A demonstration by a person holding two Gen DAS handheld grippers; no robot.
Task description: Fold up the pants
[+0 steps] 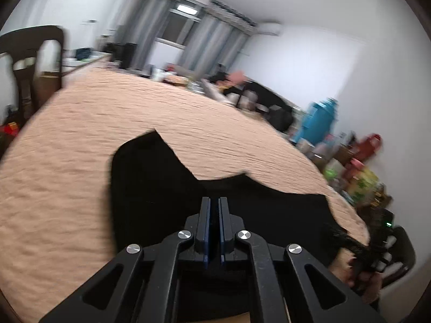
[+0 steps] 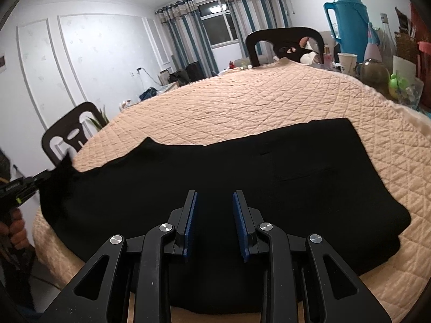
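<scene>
Pinching the black pants (image 2: 215, 175), left tool (image 2: 52, 173) lifts a corner.

both wrist cameras look low across the shared quilted table (image 2: 269, 102).

Pants (image 2: 215, 177) lie spread on the quilt-covered table (image 2: 242, 102), under and ahead of the right gripper (image 2: 215, 222) jaws. Left gripper (image 2: 29, 185) far left of those jaws, at the pants' left end. Chair (image 2: 282, 43) behind table; thermos (image 2: 347, 24) ahead-right, at the table's far right edge.
</scene>
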